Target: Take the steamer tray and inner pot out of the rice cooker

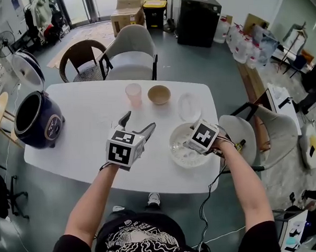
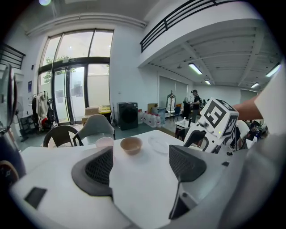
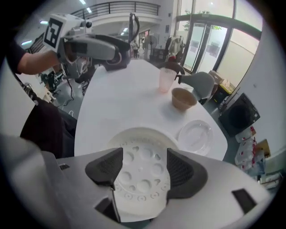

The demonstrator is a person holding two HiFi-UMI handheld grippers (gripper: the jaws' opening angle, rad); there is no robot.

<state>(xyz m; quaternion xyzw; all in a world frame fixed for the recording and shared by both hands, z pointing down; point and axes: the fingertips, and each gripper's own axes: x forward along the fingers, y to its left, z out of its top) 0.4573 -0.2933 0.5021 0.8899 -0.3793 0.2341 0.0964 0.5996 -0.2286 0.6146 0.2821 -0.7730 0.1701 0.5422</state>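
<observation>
Right claw [image 3: 144, 164] released above the steamer tray [image 3: 142, 142] on the counter [image 3: 120, 94]; left claw [image 2: 142, 166] likewise released. Steamer tray looks light, stiff, probably slick: pinch its rim.

The surface [image 1: 89, 115] is showing a smooth white top with a soft sheen. The steamer tray [image 3: 140, 152] is looking like white, faintly glossy plastic pierced with holes. The rice cooker [image 1: 40, 123] is gleaming in dark, glossy blue. The cup [image 1: 133, 92] is reading as translucent pink plastic, the bowl [image 1: 159, 94] as matt tan, the dish [image 1: 189, 107] as clear plastic. The left tongs [image 2: 140, 165] and right tongs [image 3: 143, 167] are wearing matt white plastic shells, their dark grey pads [image 2: 99, 167] showing a fine textured grain.
</observation>
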